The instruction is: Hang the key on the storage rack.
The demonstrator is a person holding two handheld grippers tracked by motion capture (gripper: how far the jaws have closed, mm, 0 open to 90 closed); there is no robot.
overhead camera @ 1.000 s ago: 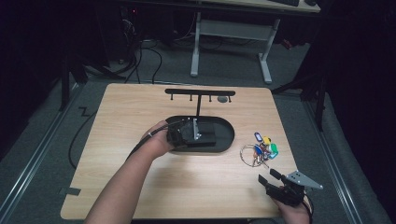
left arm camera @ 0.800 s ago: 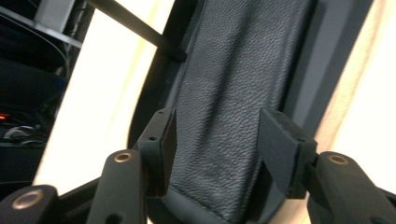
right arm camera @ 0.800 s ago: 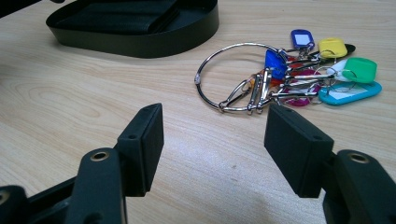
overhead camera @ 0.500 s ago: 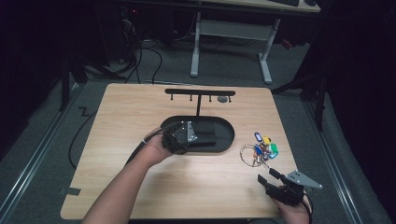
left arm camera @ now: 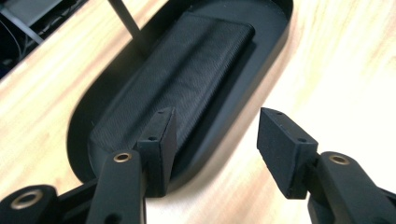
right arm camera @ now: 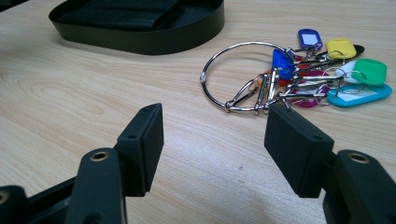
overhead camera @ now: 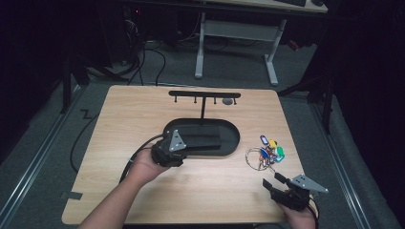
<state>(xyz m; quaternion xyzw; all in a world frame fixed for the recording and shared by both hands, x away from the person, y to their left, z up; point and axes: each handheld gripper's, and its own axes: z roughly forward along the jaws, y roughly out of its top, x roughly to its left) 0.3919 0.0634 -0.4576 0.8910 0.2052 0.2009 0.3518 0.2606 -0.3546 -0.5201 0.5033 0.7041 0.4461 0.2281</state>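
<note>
Both claws spread; right claw (right arm camera: 212,140) faces key ring (right arm camera: 243,77); left claw (left arm camera: 212,149) perhaps overhangs tray (left arm camera: 275,42).

The left hand-held gripper (overhead camera: 179,149) is held out on a forearm reaching forward, jaws spread wide. The right hand-held gripper (overhead camera: 273,181) sits low near the person, jaws apart, apparently angled leftward.

From above, my tabletop (overhead camera: 143,124) is evenly lit while the room around it sinks into near black, and the picture is soft and grainy. My gripper views are brighter, lit from overhead: the black tray (left arm camera: 275,37) shows a faint sheen along its rim, and the key ring (right arm camera: 233,74) glints (small highlights only). The nearest parts of my jaws blur slightly at the bottom edge.
</note>
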